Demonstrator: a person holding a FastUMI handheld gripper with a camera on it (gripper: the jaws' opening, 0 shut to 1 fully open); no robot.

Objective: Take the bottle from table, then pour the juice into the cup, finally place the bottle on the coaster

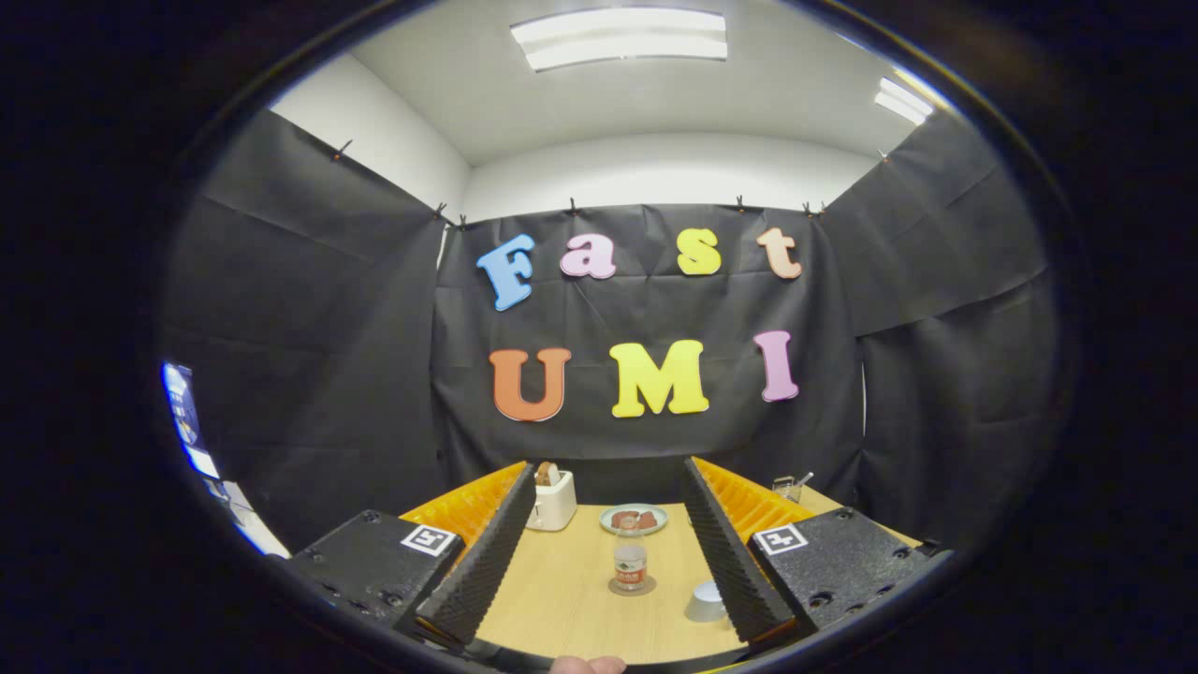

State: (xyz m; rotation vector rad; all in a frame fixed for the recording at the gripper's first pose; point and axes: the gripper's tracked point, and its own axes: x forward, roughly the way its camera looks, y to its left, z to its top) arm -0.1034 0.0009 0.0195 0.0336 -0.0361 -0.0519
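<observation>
Light wood forms the table [580, 608] surface, seen between the two fingers of the tool [604, 585]. The tool is open: its fingers stand wide apart and press on nothing.

Objects, by clock direction from the midpoint between the fingertips:

- 12 o'clock, just ahead: the bottle [630, 560], a clear container with a label band and a dark liquid level in its lower part. It stands upright on the coaster [632, 587], a round disc lying flat on the table. The bottle sits between the fingers but touches neither.
- 3 o'clock: the cup [707, 602], a pale vessel just beside the inner face of the right finger. Its contents cannot be determined from this angle.
- 12 o'clock, beyond the bottle: a plate [634, 520], round with a pale green rim, holding a brown item of unclear kind.
- 11 o'clock, far side of the table: a white toaster [551, 504] with a brown slice standing up out of its slot.
- 1 o'clock, beyond the right finger: a small clear glass [788, 487] holding a thin utensil, partly hidden by the finger.

A fingertip of the person's hand [587, 665] shows at 6 o'clock, at the near table edge.
</observation>
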